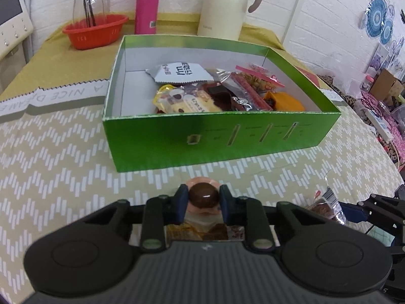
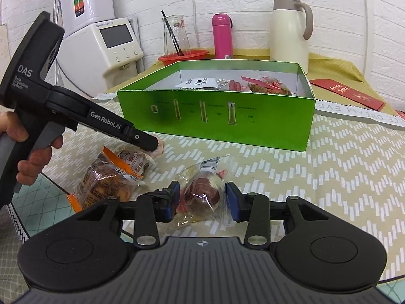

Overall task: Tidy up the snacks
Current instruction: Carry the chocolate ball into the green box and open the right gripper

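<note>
left tongs (image 1: 203, 204) clamp a soft, squashy chocolate-topped bun (image 1: 203, 197); right tongs (image 2: 202, 201) stand wide around a light, crinkly, slippery clear snack packet (image 2: 203, 192), best pinched mid-body.

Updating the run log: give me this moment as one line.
left tool: shut on pink snack | right tool: open around clear-wrapped snack | green box: holds snacks | orange packet: on table

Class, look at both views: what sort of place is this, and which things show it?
Probably a home kitchen or dining corner: a cloth-covered table, a cream thermos jug, a pink flask and a countertop water appliance.
</note>
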`<action>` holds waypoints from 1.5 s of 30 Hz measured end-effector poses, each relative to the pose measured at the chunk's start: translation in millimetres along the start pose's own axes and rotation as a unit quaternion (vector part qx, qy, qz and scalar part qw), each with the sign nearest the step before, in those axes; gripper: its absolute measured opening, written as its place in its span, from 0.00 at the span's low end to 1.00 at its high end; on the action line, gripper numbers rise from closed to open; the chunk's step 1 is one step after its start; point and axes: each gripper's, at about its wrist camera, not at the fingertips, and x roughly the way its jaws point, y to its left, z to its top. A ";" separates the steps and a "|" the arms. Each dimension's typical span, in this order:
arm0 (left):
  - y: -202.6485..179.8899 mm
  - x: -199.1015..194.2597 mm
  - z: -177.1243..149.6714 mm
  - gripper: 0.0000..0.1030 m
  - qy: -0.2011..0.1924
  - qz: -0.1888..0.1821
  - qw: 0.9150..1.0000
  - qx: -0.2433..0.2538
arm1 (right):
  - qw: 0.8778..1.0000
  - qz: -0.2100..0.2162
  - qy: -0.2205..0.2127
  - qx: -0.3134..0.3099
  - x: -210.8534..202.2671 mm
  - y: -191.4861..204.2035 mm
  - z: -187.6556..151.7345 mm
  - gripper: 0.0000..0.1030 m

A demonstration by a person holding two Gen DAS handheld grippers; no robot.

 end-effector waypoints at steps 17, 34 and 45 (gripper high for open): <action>-5.0 -87.5 47.7 0.21 -0.117 -0.045 0.992 -0.009 | 0.995 0.015 -0.097 -0.007 -27.9 2.1 68.4 0.61; 36.4 -32.3 85.4 0.21 -0.099 -0.004 0.994 -0.056 | 0.996 0.018 -0.087 0.021 58.9 -5.5 107.1 0.61; 44.3 -5.6 87.6 0.22 -0.085 -0.008 0.994 -0.064 | 0.996 0.027 -0.074 0.035 98.4 -4.8 106.1 0.63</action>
